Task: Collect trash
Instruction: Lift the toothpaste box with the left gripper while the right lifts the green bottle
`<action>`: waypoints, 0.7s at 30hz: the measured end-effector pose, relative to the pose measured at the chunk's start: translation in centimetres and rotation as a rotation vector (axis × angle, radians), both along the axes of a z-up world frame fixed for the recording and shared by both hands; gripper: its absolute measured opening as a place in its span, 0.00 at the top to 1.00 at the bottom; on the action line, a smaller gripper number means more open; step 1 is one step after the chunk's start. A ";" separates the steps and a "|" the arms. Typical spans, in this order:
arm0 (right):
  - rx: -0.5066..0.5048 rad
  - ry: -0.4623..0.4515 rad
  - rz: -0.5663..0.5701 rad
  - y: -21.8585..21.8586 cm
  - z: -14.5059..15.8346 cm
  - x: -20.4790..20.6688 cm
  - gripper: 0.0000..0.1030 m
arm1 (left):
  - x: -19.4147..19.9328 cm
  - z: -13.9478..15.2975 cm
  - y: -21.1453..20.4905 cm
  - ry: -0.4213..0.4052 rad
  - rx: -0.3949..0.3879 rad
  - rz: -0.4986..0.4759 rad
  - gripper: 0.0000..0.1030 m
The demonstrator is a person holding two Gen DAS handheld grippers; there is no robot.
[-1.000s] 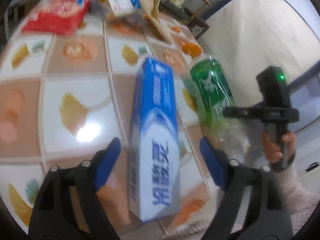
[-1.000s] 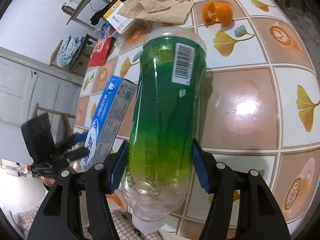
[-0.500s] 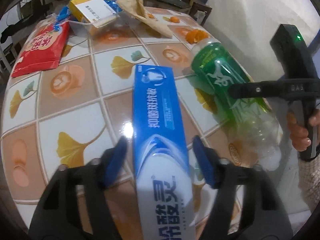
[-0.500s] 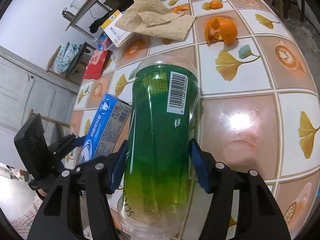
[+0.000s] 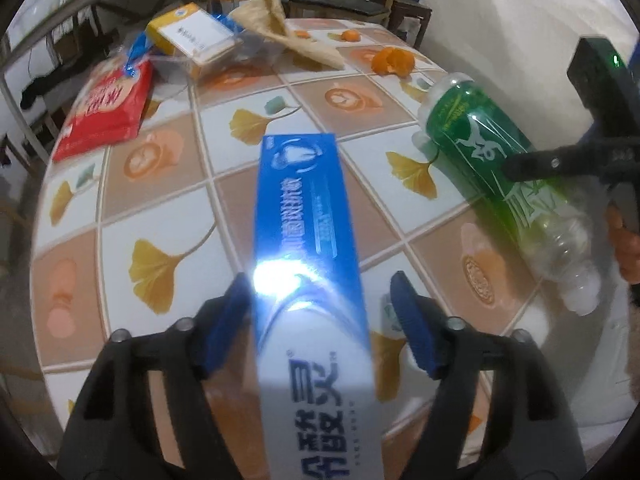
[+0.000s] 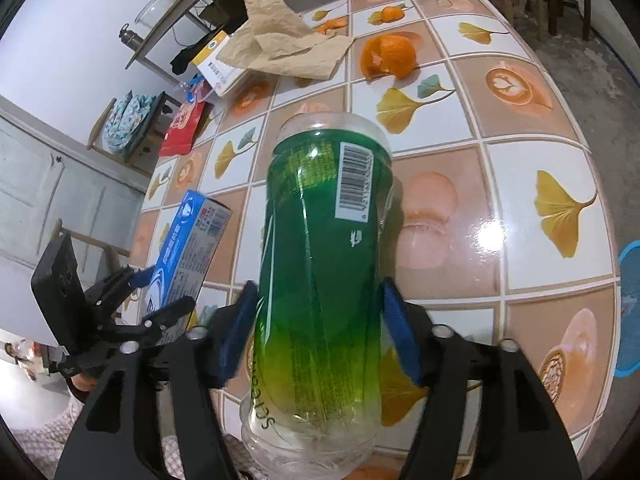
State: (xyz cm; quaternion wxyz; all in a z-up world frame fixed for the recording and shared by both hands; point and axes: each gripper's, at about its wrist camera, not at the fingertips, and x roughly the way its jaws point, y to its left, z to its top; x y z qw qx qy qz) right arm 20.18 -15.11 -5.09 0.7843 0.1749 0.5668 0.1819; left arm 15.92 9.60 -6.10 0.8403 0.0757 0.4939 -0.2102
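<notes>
The left gripper (image 5: pixel 322 312) has just widened its jaws, leaving a gap beside the blue toothpaste box (image 5: pixel 308 240) lying between them over the tiled table (image 5: pixel 160 168). To its right, the right gripper (image 6: pixel 318 320), jaws just widened too, straddles the green bottle (image 6: pixel 324 264); whether its pads still press I cannot tell.
</notes>
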 end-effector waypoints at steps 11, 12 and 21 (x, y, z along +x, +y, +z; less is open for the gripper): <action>-0.094 -0.019 0.055 2.2 -1.0 0.0 0.27 | 0.4 -0.6 -0.5 -0.028 0.085 0.009 0.45; -0.100 -0.024 0.057 2.3 -1.0 0.0 0.27 | 0.4 -0.5 -0.5 -0.028 0.085 0.012 0.49; -0.087 -0.040 0.039 1.8 -1.0 -0.1 0.39 | 0.5 -0.4 0.0 -0.034 0.077 0.041 0.57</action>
